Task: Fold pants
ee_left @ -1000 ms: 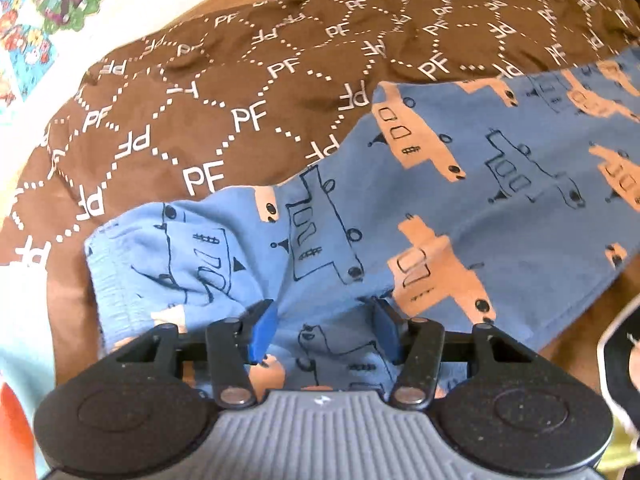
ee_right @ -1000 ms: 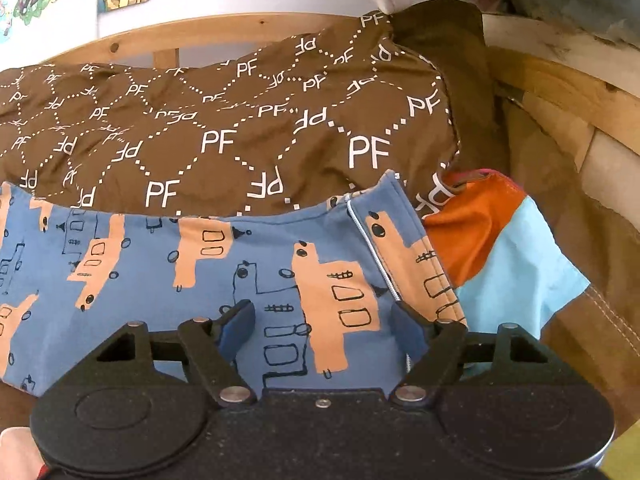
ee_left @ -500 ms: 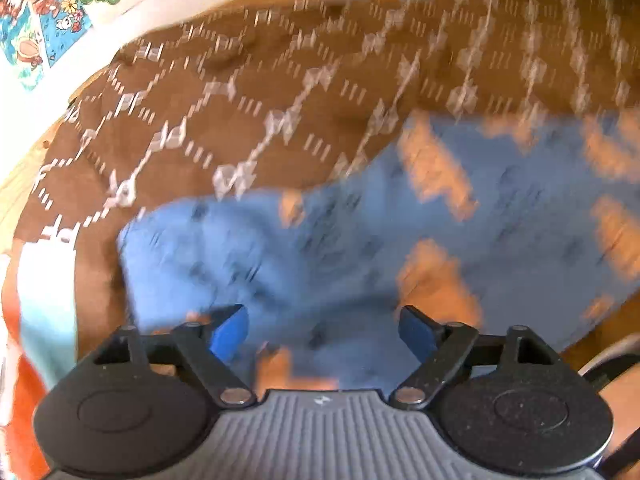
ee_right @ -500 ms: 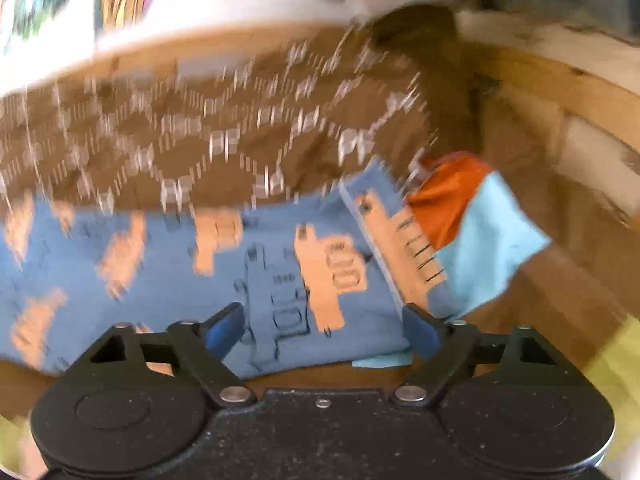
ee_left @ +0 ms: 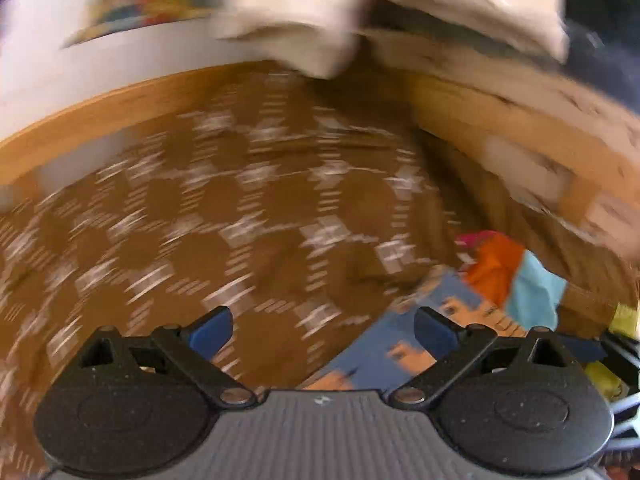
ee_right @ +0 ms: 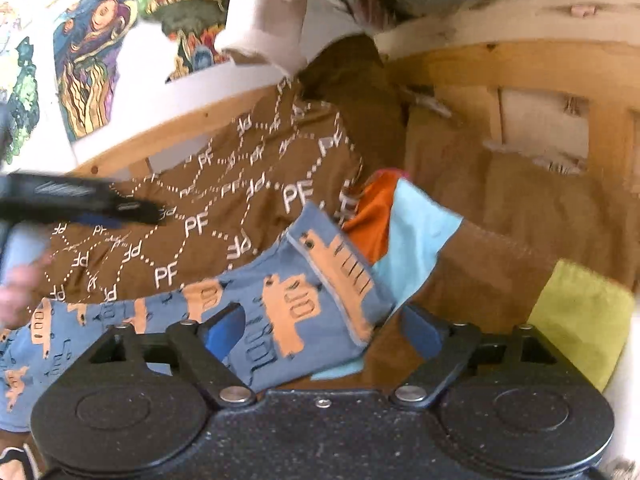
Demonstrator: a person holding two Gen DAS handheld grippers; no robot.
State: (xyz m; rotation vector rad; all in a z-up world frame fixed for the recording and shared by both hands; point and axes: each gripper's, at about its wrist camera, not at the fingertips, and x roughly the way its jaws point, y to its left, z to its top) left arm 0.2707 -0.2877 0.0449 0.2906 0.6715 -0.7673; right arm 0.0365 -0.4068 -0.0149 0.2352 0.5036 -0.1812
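Observation:
The blue pants (ee_right: 280, 300) with orange vehicle prints lie flat on the brown "PF" blanket (ee_right: 224, 208). Their right end is under my right gripper (ee_right: 322, 330), whose jaws are closing but stand wide, with the pads not pressing the cloth. In the blurred left wrist view my left gripper (ee_left: 322, 332) hangs over the blanket (ee_left: 240, 220). Its jaws are opening with nothing between them, and the pants' end (ee_left: 400, 344) shows by its right finger. The right wrist view catches the left gripper (ee_right: 132, 210) at the left edge, above the blanket.
An orange and light-blue cloth (ee_right: 404, 232) lies just right of the pants' end. A yellow-green cloth (ee_right: 580, 320) sits at the right. A wooden bed frame (ee_right: 520, 64) runs behind, with pale garments (ee_right: 288, 32) hanging over it. A hand (ee_right: 16, 292) shows at the left edge.
My left gripper let go of the pants' left end, opened wide and swung right across the blanket. My right gripper opened, drew back a little and rolled; the pants stay flat.

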